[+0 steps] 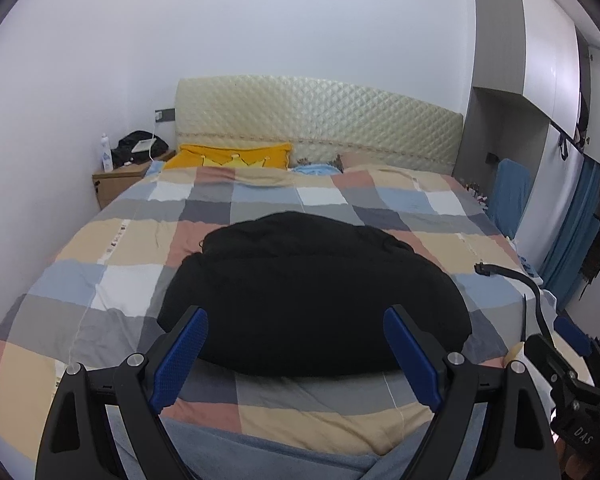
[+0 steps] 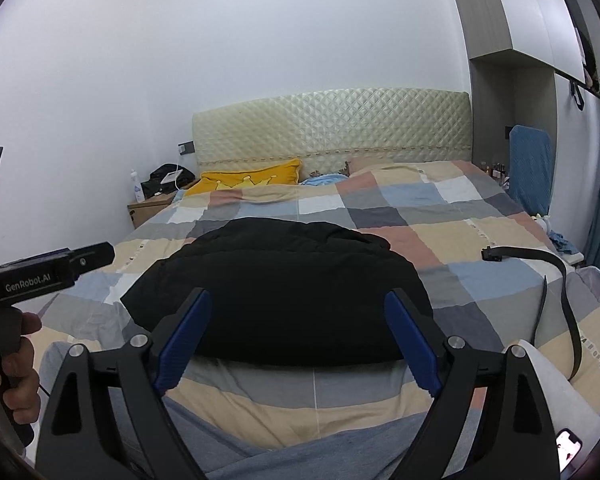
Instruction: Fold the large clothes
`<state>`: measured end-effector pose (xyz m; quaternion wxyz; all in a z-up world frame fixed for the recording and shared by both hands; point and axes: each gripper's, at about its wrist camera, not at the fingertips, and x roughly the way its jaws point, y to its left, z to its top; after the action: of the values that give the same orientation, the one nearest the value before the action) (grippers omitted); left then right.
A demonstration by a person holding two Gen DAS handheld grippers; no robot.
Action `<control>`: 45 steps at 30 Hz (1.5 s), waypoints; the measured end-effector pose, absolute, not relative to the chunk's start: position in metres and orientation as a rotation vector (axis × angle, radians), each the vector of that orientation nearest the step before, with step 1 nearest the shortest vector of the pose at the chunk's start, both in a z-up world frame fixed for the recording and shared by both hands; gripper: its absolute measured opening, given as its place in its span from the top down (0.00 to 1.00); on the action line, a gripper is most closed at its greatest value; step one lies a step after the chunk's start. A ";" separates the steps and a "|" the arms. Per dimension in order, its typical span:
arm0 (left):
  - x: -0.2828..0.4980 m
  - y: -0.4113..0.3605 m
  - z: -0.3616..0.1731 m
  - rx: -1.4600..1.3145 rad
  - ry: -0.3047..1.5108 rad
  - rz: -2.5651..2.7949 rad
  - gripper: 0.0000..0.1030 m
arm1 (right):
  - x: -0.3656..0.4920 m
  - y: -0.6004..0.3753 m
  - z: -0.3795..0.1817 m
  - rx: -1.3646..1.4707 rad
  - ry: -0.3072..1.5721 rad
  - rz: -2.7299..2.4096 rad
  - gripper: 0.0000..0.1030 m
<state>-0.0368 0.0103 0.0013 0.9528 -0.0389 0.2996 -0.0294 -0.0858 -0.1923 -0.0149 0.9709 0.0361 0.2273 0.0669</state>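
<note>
Left wrist view: the left gripper (image 1: 296,354) fills the lower half of the frame, its blue-padded jaws spread wide with nothing between them. Just beyond the fingertips, in the middle of the frame, lies the black garment (image 1: 312,300), folded into a thick, rounded bundle on the checked bedspread (image 1: 112,256). Its near edge runs straight across between the two jaws, apart from both pads. The cloth is so dark that little of its folds shows. At the lower right edge part of the right gripper (image 1: 572,360) shows.

Right wrist view: the right gripper (image 2: 298,344) likewise stands wide apart and empty at the bottom of the frame. The black garment (image 2: 276,296) sits at centre, just past the fingertips, its near edge straight, a second layer stacked toward the headboard (image 2: 332,128). A black strap (image 2: 556,276) lies on the bedspread to the right. At the left edge a hand (image 2: 8,364) holds the left gripper's handle.
</note>
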 end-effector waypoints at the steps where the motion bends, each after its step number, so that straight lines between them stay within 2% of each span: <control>1: -0.037 0.010 -0.001 -0.075 0.614 -0.057 0.13 | -0.085 -0.193 -0.015 0.072 0.459 0.133 0.11; 3: -0.036 0.010 -0.004 -0.075 0.625 -0.053 0.13 | -0.087 -0.193 -0.015 0.077 0.455 0.126 0.04; 10: -0.036 0.014 -0.006 -0.080 0.637 -0.044 0.13 | -0.085 -0.196 -0.017 0.077 0.468 0.119 0.03; 12: -0.037 0.015 -0.007 -0.078 0.638 -0.042 0.13 | -0.084 -0.197 -0.018 0.077 0.472 0.117 0.00; 45: -0.034 0.017 -0.020 -0.095 0.694 -0.049 0.13 | -0.080 -0.195 -0.026 0.082 0.492 0.096 0.00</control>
<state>-0.0335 0.0167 -0.0200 0.9391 -0.0467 0.3397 -0.0238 -0.0801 -0.1949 -0.0262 0.9679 0.0406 0.2435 0.0475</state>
